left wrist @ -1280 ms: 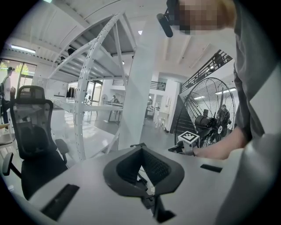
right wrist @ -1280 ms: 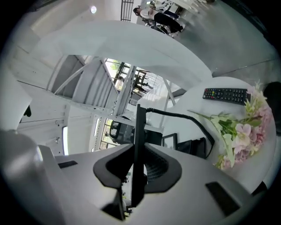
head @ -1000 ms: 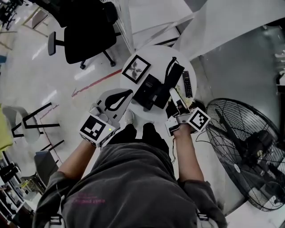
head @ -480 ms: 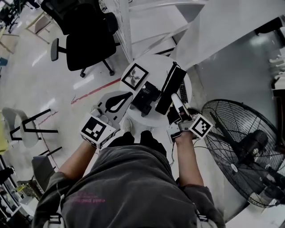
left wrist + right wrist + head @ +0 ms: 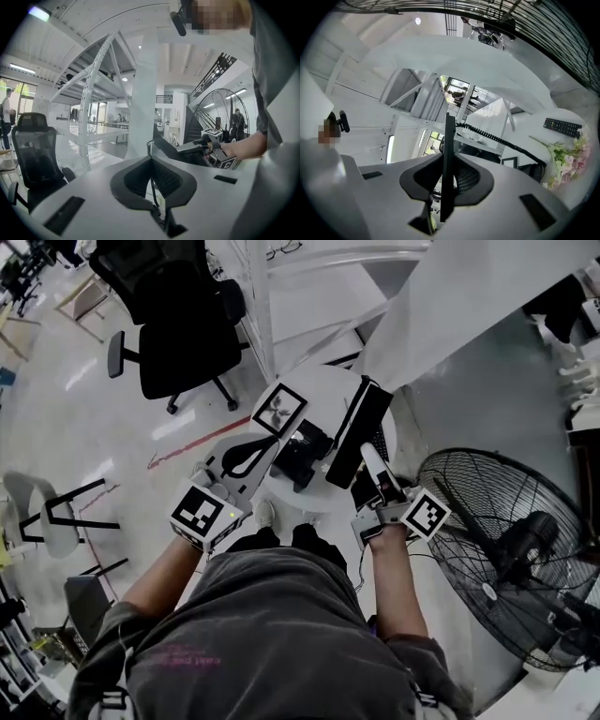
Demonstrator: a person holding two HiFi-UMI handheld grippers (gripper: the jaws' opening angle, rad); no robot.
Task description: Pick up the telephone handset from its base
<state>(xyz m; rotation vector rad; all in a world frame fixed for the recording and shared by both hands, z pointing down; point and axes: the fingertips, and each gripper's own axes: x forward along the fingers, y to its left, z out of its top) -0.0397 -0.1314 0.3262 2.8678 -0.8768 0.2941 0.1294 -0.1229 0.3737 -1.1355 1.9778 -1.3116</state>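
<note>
In the head view the black handset (image 5: 358, 430) hangs tilted above the round white table (image 5: 323, 382), with my right gripper (image 5: 369, 459) shut on its lower end. The black telephone base (image 5: 302, 452) stays on the table just left of it. The right gripper view shows the handset (image 5: 448, 154) edge-on between the jaws, its coiled cord (image 5: 497, 136) trailing right. My left gripper (image 5: 273, 438) hovers over the table's near left edge, shut on nothing. From the left gripper (image 5: 151, 161) view, the handset (image 5: 169, 146) and the right gripper (image 5: 185, 150) appear beyond its tips.
A framed picture (image 5: 279, 409) lies at the table's left. A remote (image 5: 562, 125) and pale flowers (image 5: 565, 157) lie at the right. A large floor fan (image 5: 506, 559) stands to the right, an office chair (image 5: 178, 324) at the far left.
The handset has come up off the base in the right gripper and now stands steeply tilted. The left gripper has kept its place.
</note>
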